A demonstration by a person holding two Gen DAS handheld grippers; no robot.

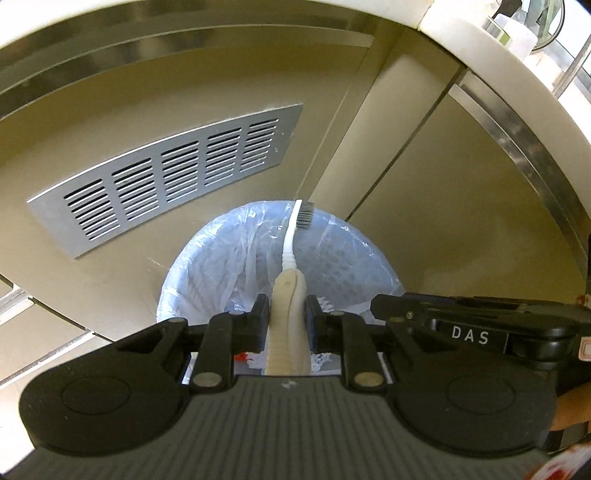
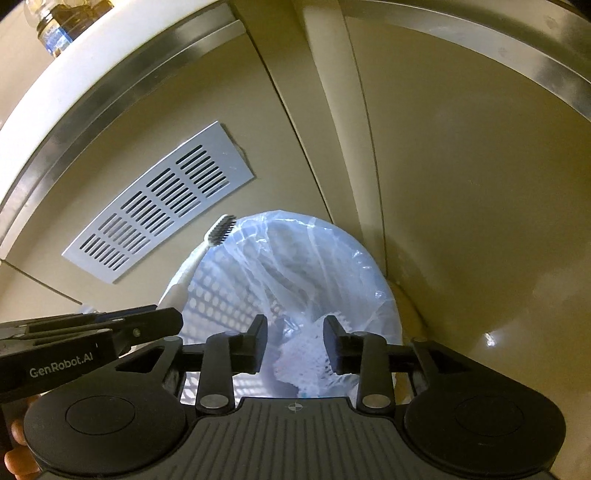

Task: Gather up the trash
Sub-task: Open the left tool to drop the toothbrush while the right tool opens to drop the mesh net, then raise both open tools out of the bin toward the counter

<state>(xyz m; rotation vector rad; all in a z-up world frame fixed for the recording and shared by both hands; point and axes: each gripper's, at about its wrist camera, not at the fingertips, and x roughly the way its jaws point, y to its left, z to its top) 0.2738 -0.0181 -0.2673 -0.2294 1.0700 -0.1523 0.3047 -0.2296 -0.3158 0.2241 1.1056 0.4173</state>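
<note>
My left gripper (image 1: 287,314) is shut on a toothbrush (image 1: 288,258) with a beige ribbed handle, white neck and grey bristles. It holds the brush over a white mesh trash bin (image 1: 221,258) lined with a clear plastic bag. In the right wrist view the toothbrush (image 2: 218,232) head shows above the bin's (image 2: 221,295) left rim, with the left gripper's body at lower left. My right gripper (image 2: 294,345) is open and empty, just above the bin. White crumpled trash (image 2: 306,354) lies inside the bin.
The bin stands on the floor against beige cabinet doors (image 1: 461,221). A grey vent grille (image 1: 166,177) is set in the left door. A white countertop edge (image 1: 498,66) runs above, with a bottle (image 2: 55,22) on it.
</note>
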